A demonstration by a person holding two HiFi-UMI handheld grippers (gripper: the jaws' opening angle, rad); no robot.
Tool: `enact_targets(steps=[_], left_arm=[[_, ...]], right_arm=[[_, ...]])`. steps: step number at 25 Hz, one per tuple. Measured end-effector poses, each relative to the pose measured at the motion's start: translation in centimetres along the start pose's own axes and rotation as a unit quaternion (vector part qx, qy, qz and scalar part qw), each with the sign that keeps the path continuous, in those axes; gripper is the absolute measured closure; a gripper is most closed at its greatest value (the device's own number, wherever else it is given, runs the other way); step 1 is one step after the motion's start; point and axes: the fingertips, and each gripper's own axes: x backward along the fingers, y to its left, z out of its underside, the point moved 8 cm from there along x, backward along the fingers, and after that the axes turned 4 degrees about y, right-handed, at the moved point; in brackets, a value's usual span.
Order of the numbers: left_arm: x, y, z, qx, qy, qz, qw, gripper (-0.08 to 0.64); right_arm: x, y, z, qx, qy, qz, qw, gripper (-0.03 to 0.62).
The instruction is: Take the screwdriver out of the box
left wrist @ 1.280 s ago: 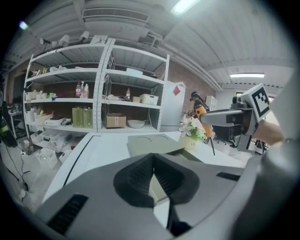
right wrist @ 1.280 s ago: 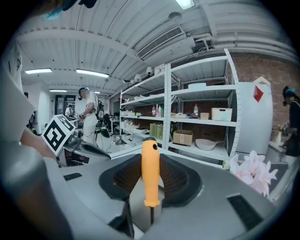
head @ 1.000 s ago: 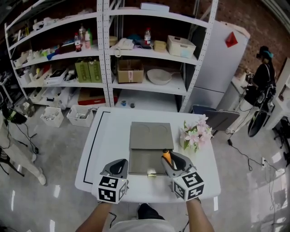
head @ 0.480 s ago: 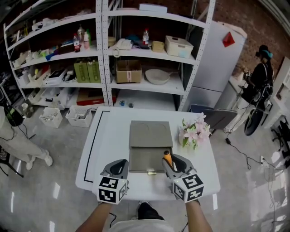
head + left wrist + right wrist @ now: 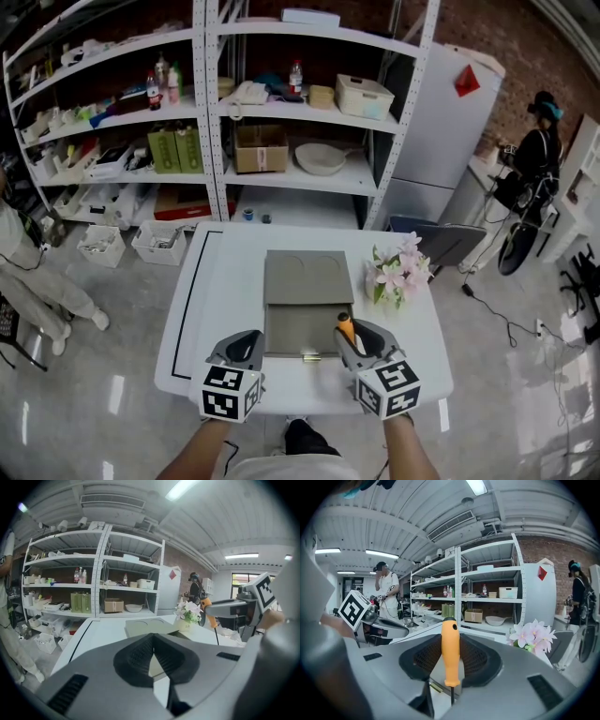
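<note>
A flat grey box (image 5: 308,278) lies open in the middle of the white table (image 5: 220,281), its lid folded back. My right gripper (image 5: 359,339) hovers over the box's near right corner and is shut on a screwdriver (image 5: 345,327). In the right gripper view its orange handle (image 5: 450,651) stands upright between the pads (image 5: 476,658), the thin shaft pointing down. The left gripper view also catches that screwdriver (image 5: 208,614) at its right. My left gripper (image 5: 241,350) sits left of the box, above the table's front edge. Its pads (image 5: 140,653) meet with nothing between them.
A pot of pink flowers (image 5: 397,273) stands just right of the box. White shelving (image 5: 309,112) full of goods rises behind the table. Bins (image 5: 155,241) sit on the floor at the left. One person (image 5: 37,281) walks at the left and another (image 5: 530,178) stands at the right.
Both grippers stay where they were, the screwdriver still held upright. The person at the left edge has walked further into view.
</note>
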Motion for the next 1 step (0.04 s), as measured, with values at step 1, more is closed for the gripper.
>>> enact_targets(steps=[1], left_arm=[[-0.08, -0.09, 0.0, 0.0, 0.0, 0.001, 1.0, 0.554]], right_arm=[[0.02, -0.04, 0.05, 0.001, 0.0, 0.0, 1.0, 0.469]])
